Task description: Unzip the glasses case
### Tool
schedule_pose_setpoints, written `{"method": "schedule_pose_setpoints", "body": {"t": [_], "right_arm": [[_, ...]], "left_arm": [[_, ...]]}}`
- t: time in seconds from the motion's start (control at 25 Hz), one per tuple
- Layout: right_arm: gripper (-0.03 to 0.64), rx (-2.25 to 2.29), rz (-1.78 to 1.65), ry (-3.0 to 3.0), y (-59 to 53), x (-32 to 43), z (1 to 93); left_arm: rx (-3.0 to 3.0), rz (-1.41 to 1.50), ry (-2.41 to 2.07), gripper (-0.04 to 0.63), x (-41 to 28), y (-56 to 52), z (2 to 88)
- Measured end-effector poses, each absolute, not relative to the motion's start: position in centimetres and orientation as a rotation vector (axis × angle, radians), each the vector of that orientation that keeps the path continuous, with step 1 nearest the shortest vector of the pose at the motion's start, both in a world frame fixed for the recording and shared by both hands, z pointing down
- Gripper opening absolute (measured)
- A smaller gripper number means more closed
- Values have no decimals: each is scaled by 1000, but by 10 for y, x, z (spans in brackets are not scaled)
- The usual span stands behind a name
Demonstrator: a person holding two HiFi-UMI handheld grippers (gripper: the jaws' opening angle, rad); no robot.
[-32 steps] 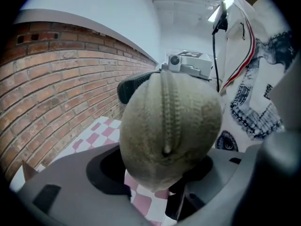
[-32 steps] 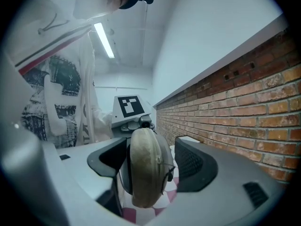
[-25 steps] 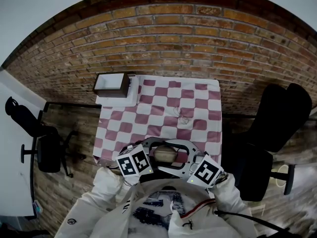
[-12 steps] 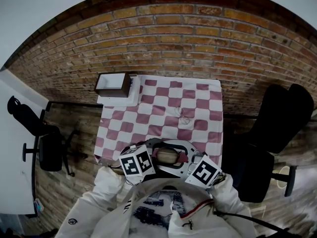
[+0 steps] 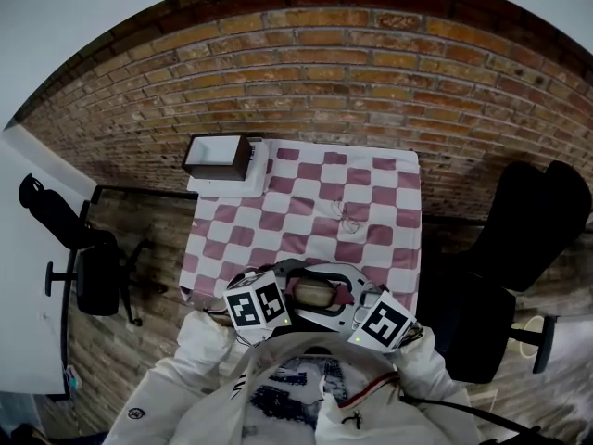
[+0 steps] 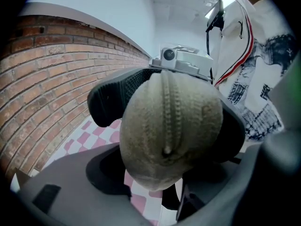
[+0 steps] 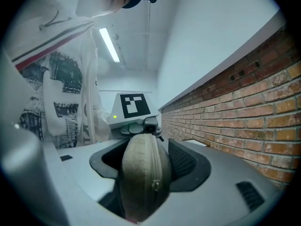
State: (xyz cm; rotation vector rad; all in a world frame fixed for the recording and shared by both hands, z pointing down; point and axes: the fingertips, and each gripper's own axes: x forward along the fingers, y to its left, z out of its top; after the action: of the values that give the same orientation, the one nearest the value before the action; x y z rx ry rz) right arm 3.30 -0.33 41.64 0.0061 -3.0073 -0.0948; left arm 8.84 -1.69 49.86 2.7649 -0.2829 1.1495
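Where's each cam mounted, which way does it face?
Head view: on the head, steeply down at checkered table; shows sleeves, left tool, right tool.
Left gripper view: on the left tool, faces the right tool; jaws hold the glasses case.
Right gripper view: on the right tool, faces the left tool; jaws, just closing, flank the case.
Shared: all three see the case and torso.

light: bright, ceiling strip (image 7: 109,44) | edges: fisheye-bent, dark | close-ups: soft
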Motion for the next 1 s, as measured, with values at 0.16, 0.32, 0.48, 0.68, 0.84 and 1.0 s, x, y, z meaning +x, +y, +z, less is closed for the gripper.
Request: {"method": "schedule_pose_setpoints", "body": {"t": [0.16,0.32,0.48,0.68,0.84,1.0], "right_arm": [[270,6,-100,-3009,-1,30,415],[268,0,-107,-3008,0,30,415],[268,-8,-109,-3007,3,32,414],[268,33,-38,-3104,-4,34,401],[268,88,36,-3206,-13,33,385],[268,128,113,-3263,-21,27,373]], "left_arm": [[2769,1128,-292,285,86,-15,497],[2776,1118,-295,285,85,-14,498],[2801,1053,-286,285,87,-11,494],[2801,962,-305,287,78,-11,492],[2770,764,-335,339,71,-12,481],[2754,603,-363,368,60,-14,472]]}}
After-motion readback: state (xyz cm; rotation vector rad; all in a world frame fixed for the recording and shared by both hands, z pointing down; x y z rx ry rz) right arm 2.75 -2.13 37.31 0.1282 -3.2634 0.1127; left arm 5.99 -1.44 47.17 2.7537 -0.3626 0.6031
